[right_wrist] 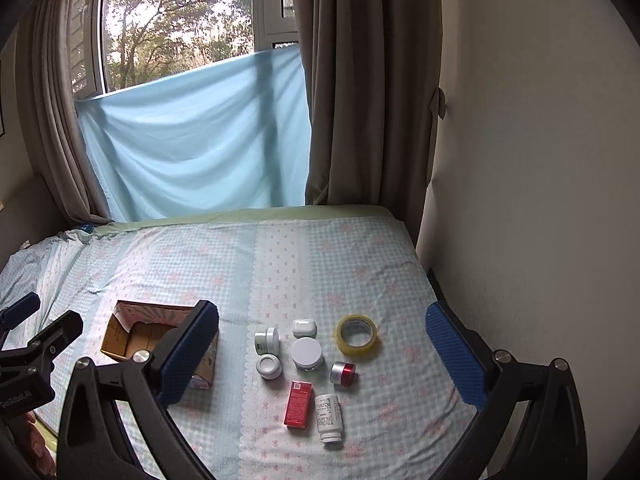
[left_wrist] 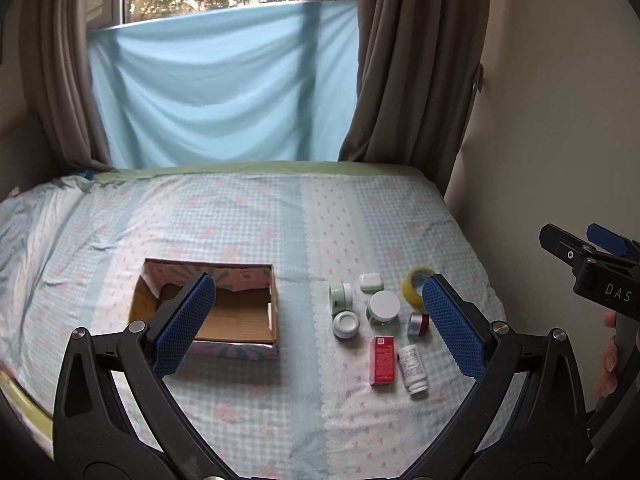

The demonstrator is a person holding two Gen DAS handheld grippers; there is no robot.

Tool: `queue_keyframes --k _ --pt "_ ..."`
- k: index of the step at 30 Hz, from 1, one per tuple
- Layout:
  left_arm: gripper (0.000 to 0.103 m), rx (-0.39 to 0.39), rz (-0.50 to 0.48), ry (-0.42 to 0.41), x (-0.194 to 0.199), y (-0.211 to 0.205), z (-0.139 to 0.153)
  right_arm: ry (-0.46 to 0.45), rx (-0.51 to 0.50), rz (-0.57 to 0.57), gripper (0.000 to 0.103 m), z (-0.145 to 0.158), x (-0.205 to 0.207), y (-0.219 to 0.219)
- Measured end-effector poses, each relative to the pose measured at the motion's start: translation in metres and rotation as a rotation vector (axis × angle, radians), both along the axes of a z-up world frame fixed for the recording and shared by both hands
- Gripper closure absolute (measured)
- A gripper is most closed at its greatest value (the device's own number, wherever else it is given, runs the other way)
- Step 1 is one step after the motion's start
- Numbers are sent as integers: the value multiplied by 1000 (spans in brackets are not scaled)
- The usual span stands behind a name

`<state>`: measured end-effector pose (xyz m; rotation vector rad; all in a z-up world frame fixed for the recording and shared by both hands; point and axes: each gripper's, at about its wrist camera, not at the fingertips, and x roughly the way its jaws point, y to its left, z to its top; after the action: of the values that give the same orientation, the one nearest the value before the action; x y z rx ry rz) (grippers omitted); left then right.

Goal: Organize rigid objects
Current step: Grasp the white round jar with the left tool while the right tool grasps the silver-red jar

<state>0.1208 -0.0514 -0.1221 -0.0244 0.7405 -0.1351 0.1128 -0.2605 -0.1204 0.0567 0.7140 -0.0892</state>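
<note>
So far nothing is packed: your left tongs (left_wrist: 316, 320) and right tongs (right_wrist: 322, 354) both hang spread and empty above the bed (right_wrist: 360, 248), the cardboard box (left_wrist: 240, 320) looks bare, and all eight items, from tape roll (right_wrist: 357, 335) to red carton (right_wrist: 298, 404), lie just right of it.

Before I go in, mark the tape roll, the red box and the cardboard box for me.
tape roll (right_wrist: 342, 340): right wrist view, on its yellowish left wall.
red box (right_wrist: 298, 404): right wrist view, middle of its top face.
cardboard box (left_wrist: 236, 318): left wrist view, on its bare brown floor.
</note>
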Motion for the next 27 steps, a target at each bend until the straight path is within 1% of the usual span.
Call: queue_keyframes --k 7,13,16,18,21,22,26,27 --pt "0 2 -57 143 62 -36 -118 122 41 -40 0 -104 57 -35" --pt "0 33 -104 250 109 -62 -221 283 79 -102 0 -211 91 -57" --pt "0 57 -118 293 129 -72 -274 365 94 -121 0 -265 105 -63" --pt "1 67 -125 321 141 -79 -306 405 97 -127 0 -295 113 -62" --pt "1 74 -125 349 152 -84 -343 463 92 -132 0 -335 125 -58" --pt "3 77 -123 357 156 -86 -354 479 91 -132 0 -344 129 -57" --pt "10 77 -120 395 167 -90 -382 544 78 -138 13 -374 146 -51" --pt "13 82 -120 402 169 -92 -388 559 75 -144 16 -380 150 -51"
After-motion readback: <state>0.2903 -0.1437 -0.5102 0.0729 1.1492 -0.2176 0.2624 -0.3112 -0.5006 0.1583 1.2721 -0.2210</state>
